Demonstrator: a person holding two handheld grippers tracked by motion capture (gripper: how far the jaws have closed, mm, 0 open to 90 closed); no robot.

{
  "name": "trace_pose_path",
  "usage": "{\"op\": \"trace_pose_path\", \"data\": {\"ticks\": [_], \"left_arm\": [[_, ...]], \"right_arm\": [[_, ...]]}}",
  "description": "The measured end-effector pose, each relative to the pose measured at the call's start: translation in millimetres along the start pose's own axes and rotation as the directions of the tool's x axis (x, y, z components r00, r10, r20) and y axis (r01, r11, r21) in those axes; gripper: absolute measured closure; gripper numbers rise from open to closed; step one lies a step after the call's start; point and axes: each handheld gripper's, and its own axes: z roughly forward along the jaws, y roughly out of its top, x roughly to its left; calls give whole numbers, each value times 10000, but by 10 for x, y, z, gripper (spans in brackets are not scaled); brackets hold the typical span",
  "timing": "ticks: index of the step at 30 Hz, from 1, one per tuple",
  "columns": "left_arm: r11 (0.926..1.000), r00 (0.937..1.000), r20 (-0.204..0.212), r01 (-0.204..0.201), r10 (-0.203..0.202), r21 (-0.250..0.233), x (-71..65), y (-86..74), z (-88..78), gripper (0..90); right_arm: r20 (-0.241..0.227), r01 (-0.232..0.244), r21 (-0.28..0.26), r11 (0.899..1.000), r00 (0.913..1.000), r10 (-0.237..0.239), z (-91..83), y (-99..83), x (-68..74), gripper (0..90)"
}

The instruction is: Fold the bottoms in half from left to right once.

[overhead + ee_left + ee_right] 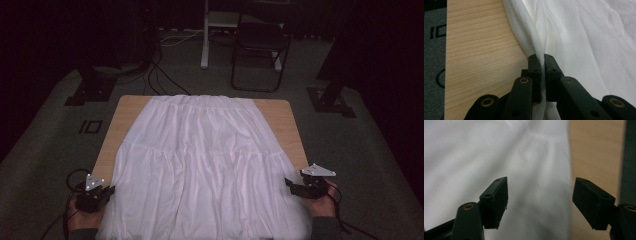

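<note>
Left tool pinches the white skirt's edge; right tool gapes wide above it.

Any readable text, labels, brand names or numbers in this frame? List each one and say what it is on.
"IO": black block marking on the grey floor left of the wooden table; it could equally be plain shapes rather than letters. It also shows cut off at the edge of the left gripper view.
White skirt: no print or label visible.
Left hand-held gripper and right hand-held gripper: no readable marking.
</note>
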Motion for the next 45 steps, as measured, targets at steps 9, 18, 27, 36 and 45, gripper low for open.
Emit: {"op": "trace_pose_path", "data": {"ticks": [9,18,27,36,45], "left_arm": [[9994,9995,70,298,-297,-190,108,20,5,865],[9895,9948,-172,976,-1000,-1065,402,33,-174,869],[9769,9703,-1645,1531,-1773,-1493,877,40,-329,871],[9521,8659,-4055,2249,-2927,-2070,1327,193,-555,873],[9392,9589,-2059,1224,-1953,-3209,863,428,-861,871]], "right_arm": [[-45,-75,578,9983,10000,78,-56,-231,-25,150],[-799,-47,373,9993,9968,76,-13,-277,3,297],[-952,30,327,9995,9955,2,-43,-248,-15,863],[-458,-155,386,9991,9988,172,-44,-246,-43,881],[-520,-212,297,9993,9984,228,-31,-246,-48,878]]}}
